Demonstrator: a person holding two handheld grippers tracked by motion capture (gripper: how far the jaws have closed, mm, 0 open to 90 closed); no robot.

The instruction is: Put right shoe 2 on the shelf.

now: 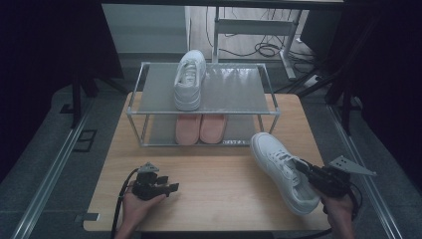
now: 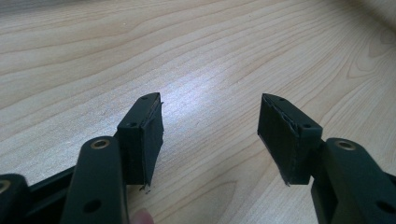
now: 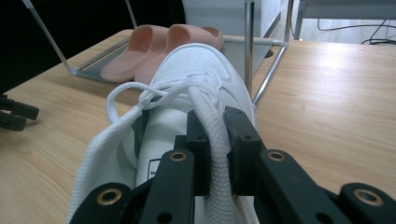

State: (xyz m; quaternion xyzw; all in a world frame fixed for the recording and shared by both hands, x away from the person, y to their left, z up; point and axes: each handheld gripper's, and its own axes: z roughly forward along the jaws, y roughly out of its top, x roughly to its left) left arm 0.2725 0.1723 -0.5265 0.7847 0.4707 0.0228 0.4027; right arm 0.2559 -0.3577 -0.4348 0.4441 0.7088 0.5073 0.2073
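Pinching the white shoe (image 1: 282,169) in our right gripper (image 1: 304,168), left gripper (image 1: 171,188) wide and empty, we needed to lift it beside its twin (image 1: 189,79) on the rack (image 1: 234,89).

Clamped in the right hand-held gripper (image 1: 304,168): the side wall of a sneaker (image 1: 281,169) lying on the table (image 1: 219,189), toe pointing away from it. Ahead and to its left, a shoe rack (image 1: 203,113); on the upper shelf, a second sneaker (image 1: 189,79); on the lower shelf, a pair of slippers (image 1: 200,128) side by side. Far to its left, over bare table, the left hand-held gripper (image 1: 166,189), well apart from the rack.
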